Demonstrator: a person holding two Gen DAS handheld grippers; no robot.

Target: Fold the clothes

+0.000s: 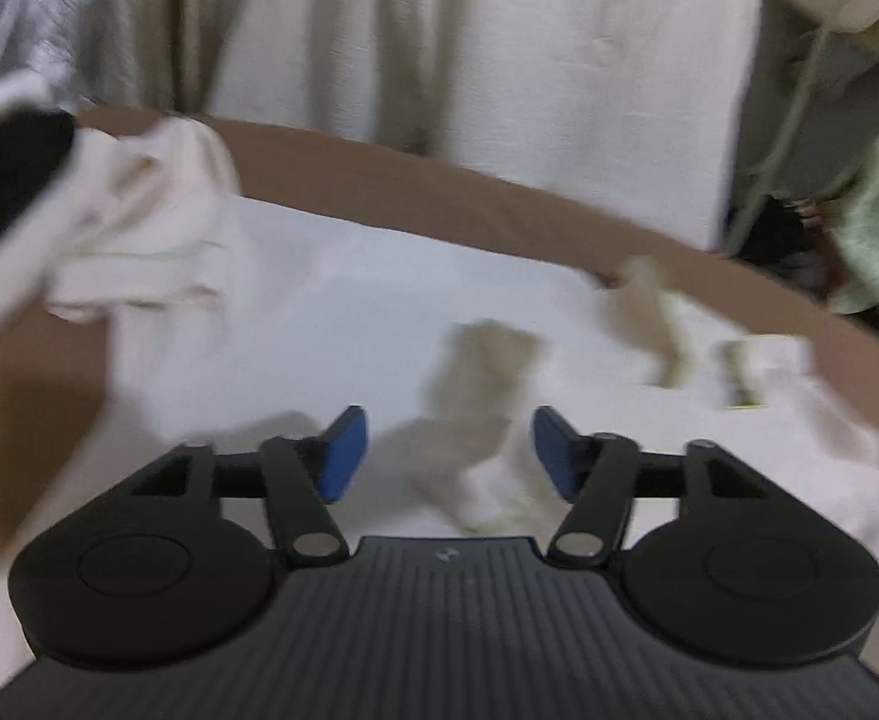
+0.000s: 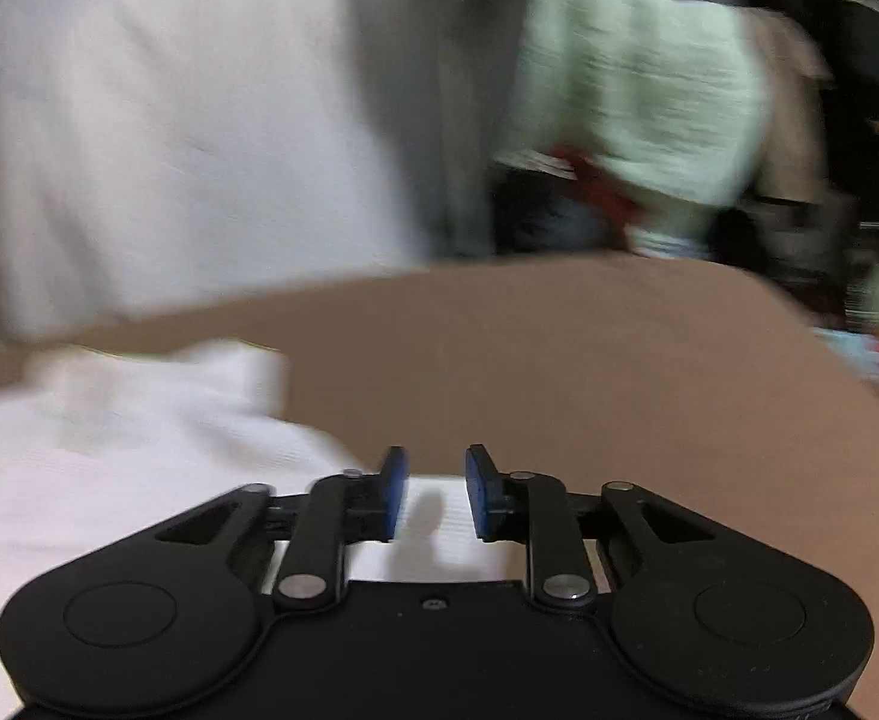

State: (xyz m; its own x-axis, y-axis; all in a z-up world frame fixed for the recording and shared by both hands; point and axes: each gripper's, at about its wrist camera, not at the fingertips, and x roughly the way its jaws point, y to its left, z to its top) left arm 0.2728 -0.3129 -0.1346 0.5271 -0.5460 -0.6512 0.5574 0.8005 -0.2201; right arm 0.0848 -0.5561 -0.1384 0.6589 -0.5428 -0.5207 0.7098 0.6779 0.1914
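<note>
A white garment (image 1: 331,324) lies spread on a brown surface (image 1: 499,192), with beige patches near its middle and right. In the left wrist view my left gripper (image 1: 450,456) hovers over it, blue pads wide apart and nothing between them. A bunched cream cloth (image 1: 139,216) sits at the garment's far left corner. In the right wrist view my right gripper (image 2: 437,495) is open, its pads a small gap apart above the white garment's edge (image 2: 139,444). Both views are motion-blurred.
Pale curtains (image 1: 469,48) hang behind the brown surface. A light green cloth (image 2: 637,90) and dark clutter (image 2: 559,216) lie beyond the far right edge. A black object (image 1: 1,180) intrudes at the left wrist view's left. Bare brown surface (image 2: 589,372) spreads right of the garment.
</note>
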